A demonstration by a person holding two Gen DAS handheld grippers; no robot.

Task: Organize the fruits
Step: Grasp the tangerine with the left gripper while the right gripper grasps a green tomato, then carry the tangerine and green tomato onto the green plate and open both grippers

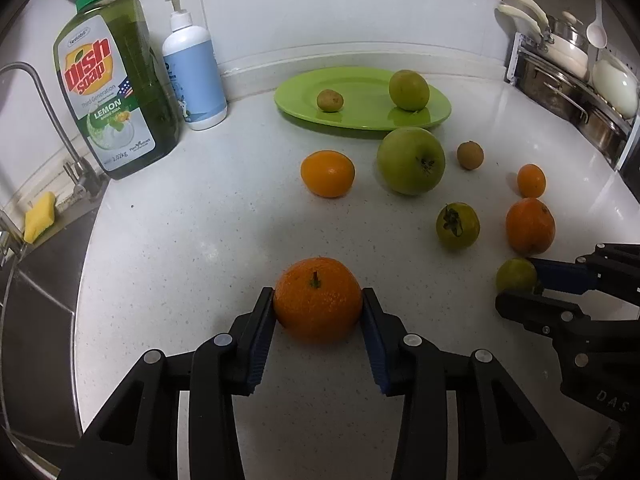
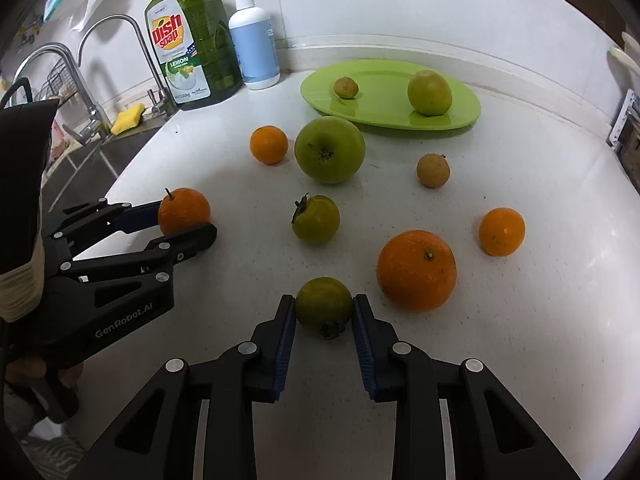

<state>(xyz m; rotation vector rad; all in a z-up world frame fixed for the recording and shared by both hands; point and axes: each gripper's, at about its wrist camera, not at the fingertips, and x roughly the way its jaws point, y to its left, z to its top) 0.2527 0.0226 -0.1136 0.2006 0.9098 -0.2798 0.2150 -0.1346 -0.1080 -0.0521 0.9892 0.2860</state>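
Nearest the lens on the left side sits a round, pebbly-skinned orange with a short green stem (image 1: 318, 304), resting on the white speckled countertop (image 1: 180, 248) — the left gripper (image 1: 318, 308) has both blue pads pressed against its flanks, jaws closed onto it. To the right, a small dull-green persimmon with a dried calyx (image 2: 324, 304) lies on the counter, clamped between the pads of the right gripper (image 2: 324, 314), whose jaws stand narrow around it.

Beyond these the loose fruit is spread out: a small glossy orange tangerine (image 1: 328, 173), a large green apple with its dark blossom end showing (image 1: 411, 160), a second green persimmon with curled calyx (image 1: 457, 225), a brown round longan (image 1: 470, 155), a big dimpled orange (image 2: 416, 270) and a small smooth orange fruit (image 2: 501, 231). At the back a flat lime-green plate (image 1: 360, 118) holds a small brownish fruit (image 1: 330, 100) and a yellow-green round fruit (image 1: 409, 90), well apart from each other.

The left view alone takes in the rack of steel pots and white lids (image 1: 568, 76) at the far right. The right view alone shows two curved steel taps (image 2: 92, 80) over the sink — and part of a hand (image 2: 40, 372) gripping the left tool. Both show the green dish-soap bottle (image 1: 112, 92), the white-and-blue pump bottle (image 1: 195, 76) and a yellow sponge (image 1: 39, 217).
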